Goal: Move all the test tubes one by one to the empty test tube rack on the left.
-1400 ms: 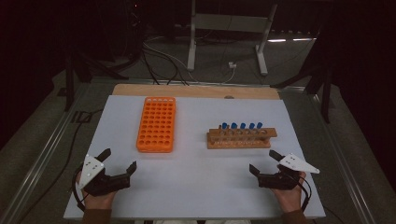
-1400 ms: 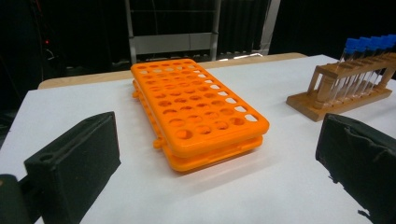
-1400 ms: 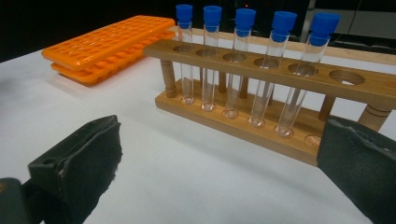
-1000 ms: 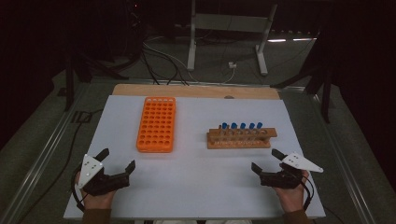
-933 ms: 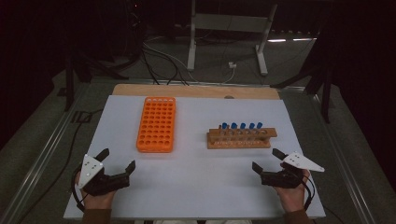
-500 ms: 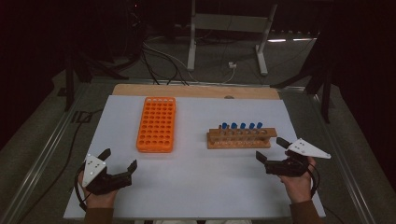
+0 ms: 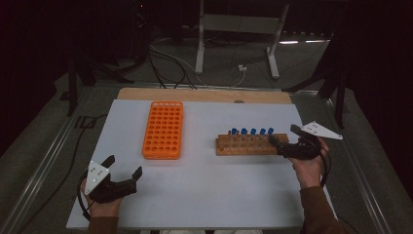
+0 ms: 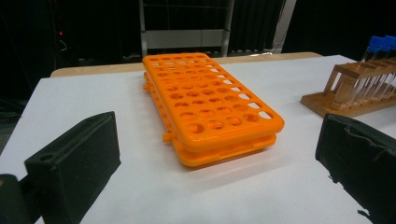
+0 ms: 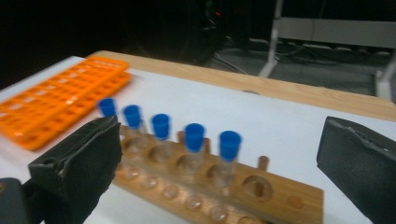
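Observation:
An empty orange tube rack (image 7: 163, 129) (image 8: 210, 107) (image 9: 51, 105) lies left of centre on the white table. A wooden rack (image 7: 252, 145) (image 9: 219, 186) (image 8: 348, 91) to its right holds several clear tubes with blue caps (image 7: 252, 131) (image 9: 194, 135). My right gripper (image 7: 285, 141) (image 9: 219, 163) is open at the wooden rack's right end, its jaws wide on either side of the tubes and nothing between them. My left gripper (image 7: 122, 168) (image 8: 219, 168) is open near the front left edge, facing the orange rack's near end.
A wooden strip (image 7: 204, 95) runs along the table's far edge. Beyond it, on the dark floor, stand a metal frame (image 7: 236, 39) and loose cables (image 7: 170, 58). Bare white tabletop (image 7: 209, 180) lies between the two hands.
My right gripper has moved forward and left from the front right corner up to the wooden rack's right end. The left gripper has hardly shifted.

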{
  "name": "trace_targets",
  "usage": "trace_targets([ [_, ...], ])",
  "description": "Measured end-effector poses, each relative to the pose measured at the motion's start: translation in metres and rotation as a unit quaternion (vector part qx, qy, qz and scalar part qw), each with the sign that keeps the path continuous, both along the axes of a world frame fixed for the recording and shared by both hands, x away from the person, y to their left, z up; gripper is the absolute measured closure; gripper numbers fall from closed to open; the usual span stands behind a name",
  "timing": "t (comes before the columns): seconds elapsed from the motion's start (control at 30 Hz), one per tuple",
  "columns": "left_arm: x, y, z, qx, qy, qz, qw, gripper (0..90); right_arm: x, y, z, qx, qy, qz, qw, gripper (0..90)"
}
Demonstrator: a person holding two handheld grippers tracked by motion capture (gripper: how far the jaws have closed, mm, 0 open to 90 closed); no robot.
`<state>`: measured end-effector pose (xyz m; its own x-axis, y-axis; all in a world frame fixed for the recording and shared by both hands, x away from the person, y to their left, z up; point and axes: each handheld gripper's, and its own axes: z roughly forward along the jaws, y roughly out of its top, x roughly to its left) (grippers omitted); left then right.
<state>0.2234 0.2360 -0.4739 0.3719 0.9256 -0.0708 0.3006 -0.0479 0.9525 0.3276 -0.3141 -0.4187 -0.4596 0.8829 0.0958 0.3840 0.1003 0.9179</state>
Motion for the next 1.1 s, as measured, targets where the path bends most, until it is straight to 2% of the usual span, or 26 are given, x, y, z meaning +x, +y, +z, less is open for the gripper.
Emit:
trace_targets([
  [0.03, 0.000, 0.000, 0.000, 0.000, 0.000, 0.000, 1.0000, 0.9, 0.003, 0.000, -0.001, -0.005, 0.002, -0.005, 1.0000, 4.4],
  [0.07, 0.000, 0.000, 0.000, 0.000, 0.001, 0.000, 1.0000, 0.9, 0.003, 0.000, -0.001, -0.005, 0.002, -0.005, 1.0000, 4.4],
  [0.13, 0.001, 0.000, -0.001, 0.000, 0.002, 0.000, 1.0000, 0.9, 0.010, 0.001, -0.007, -0.009, 0.006, -0.007, 0.9999, 18.1],
  [0.17, 0.001, 0.000, -0.001, 0.000, 0.002, -0.001, 1.0000, 0.9, 0.010, 0.001, -0.007, -0.009, 0.006, -0.007, 0.9999, 18.1],
  [0.2, 0.001, 0.000, -0.001, 0.000, 0.003, -0.001, 1.0000, 0.9, 0.013, 0.003, -0.010, -0.019, 0.007, -0.012, 0.9997, 29.9],
  [0.23, 0.001, 0.000, -0.001, 0.000, 0.003, -0.002, 1.0000, 0.9, 0.013, 0.003, -0.010, -0.019, 0.007, -0.012, 0.9997, 29.9],
  [0.27, 0.002, 0.000, -0.001, 0.000, 0.003, -0.002, 1.0000, 0.9, 0.017, 0.004, -0.013, -0.019, 0.008, -0.014, 0.9997, 40.7],
  [0.3, 0.001, 0.000, -0.001, 0.001, 0.003, -0.002, 1.0000, 0.9, 0.017, 0.004, -0.013, -0.019, 0.008, -0.014, 0.9997, 40.7],
  [0.33, 0.001, 0.000, -0.001, 0.003, 0.003, -0.002, 1.0000, 0.9, 0.021, 0.007, -0.017, -0.026, 0.013, -0.023, 0.9993, 47.8],
  [0.37, 0.001, 0.000, -0.001, 0.003, 0.003, -0.002, 1.0000, 0.9, 0.021, 0.007, -0.017, -0.026, 0.013, -0.023, 0.9993, 47.8],
  [0.4, 0.001, 0.000, -0.001, 0.002, 0.004, -0.003, 1.0000, 0.9, 0.024, 0.008, -0.020, -0.022, 0.017, -0.017, 0.9995, 55.0],
  [0.43, 0.001, 0.000, -0.001, 0.002, 0.004, -0.003, 1.0000, 0.9, 0.026, 0.009, -0.021, -0.024, 0.020, -0.016, 0.9994, 57.3],
  [0.5, 0.002, 0.000, -0.002, 0.003, 0.004, -0.002, 1.0000, 0.9, 0.027, 0.011, -0.023, -0.026, 0.024, -0.016, 0.9993, 59.1],
  [0.6, 0.002, 0.000, -0.002, 0.001, 0.004, -0.002, 1.0000, 0.9, 0.032, 0.015, -0.032, -0.040, 0.043, -0.015, 0.9982, 67.5],
  [0.73, 0.002, 0.000, -0.003, 0.002, 0.005, -0.003, 1.0000, 0.9, 0.033, 0.019, -0.037, -0.049, 0.051, -0.015, 0.9974, 74.7],
  [1.1, 0.003, 0.000, -0.002, 0.000, 0.005, -0.007, 1.0000, 0.9, 0.030, 0.022, -0.036, -0.062, 0.052, -0.020, 0.9965, 76.0],
])
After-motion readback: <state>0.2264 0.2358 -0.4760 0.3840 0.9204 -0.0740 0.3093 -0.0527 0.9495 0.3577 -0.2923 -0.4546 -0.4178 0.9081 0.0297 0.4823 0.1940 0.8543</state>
